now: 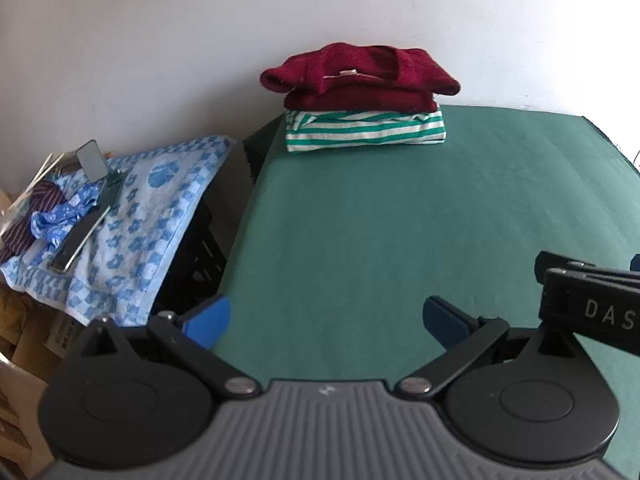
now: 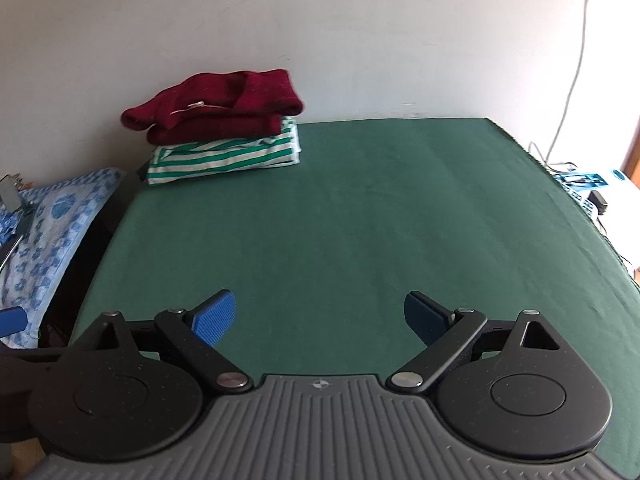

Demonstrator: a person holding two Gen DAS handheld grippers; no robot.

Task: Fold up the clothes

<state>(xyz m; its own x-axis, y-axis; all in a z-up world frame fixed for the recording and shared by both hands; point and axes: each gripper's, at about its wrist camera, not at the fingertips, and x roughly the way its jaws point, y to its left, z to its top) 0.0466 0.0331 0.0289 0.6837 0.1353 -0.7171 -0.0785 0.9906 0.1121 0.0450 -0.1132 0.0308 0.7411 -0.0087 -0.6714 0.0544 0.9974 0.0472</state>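
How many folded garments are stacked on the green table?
2. The maroon sweater lies on top, and the green-and-white striped shirt sits beneath it, at the green table's far edge by the wall. Others could be hidden inside the stack.

We take the table as reference. At its far left corner, against the wall, sits a stack — one folded sweater on top of one folded shirt. Left of the table, a towel drapes over a crate. Right of the table, beyond its edge — a basket.
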